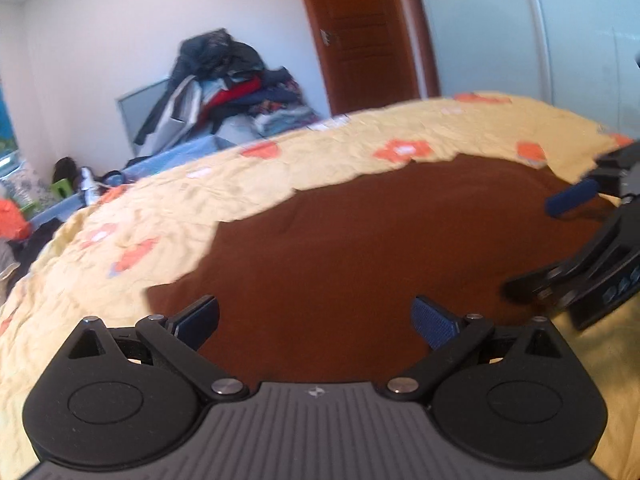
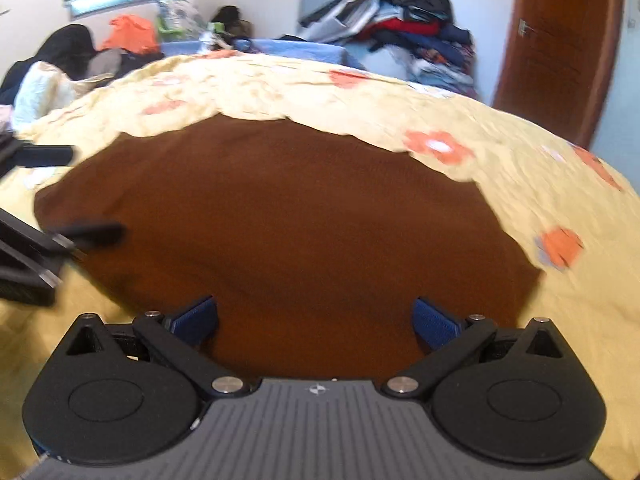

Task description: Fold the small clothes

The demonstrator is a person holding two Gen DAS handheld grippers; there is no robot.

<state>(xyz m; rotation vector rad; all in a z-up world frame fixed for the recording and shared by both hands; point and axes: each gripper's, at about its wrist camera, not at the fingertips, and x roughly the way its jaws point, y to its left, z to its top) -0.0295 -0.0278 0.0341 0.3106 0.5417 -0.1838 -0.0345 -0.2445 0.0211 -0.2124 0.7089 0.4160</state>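
Note:
A brown garment [image 1: 380, 240] lies spread flat on a yellow bedspread with orange flowers [image 1: 160, 208]. My left gripper [image 1: 316, 322] hovers open above the garment's near edge, nothing between its blue pads. In the right wrist view the same brown garment [image 2: 288, 220] fills the middle, and my right gripper [image 2: 316, 322] stands open over its near edge, holding nothing. Each gripper shows in the other's view: the right gripper [image 1: 532, 248] at the garment's right side, the left gripper [image 2: 80, 196] at its left side, both with fingers apart.
A heap of clothes [image 1: 224, 80] is piled by the wall past the bed, beside a brown door [image 1: 360, 36]. More clothes, dark and orange [image 2: 120, 36], lie at the bed's far left. The yellow bedspread [image 2: 520, 152] stretches around the garment.

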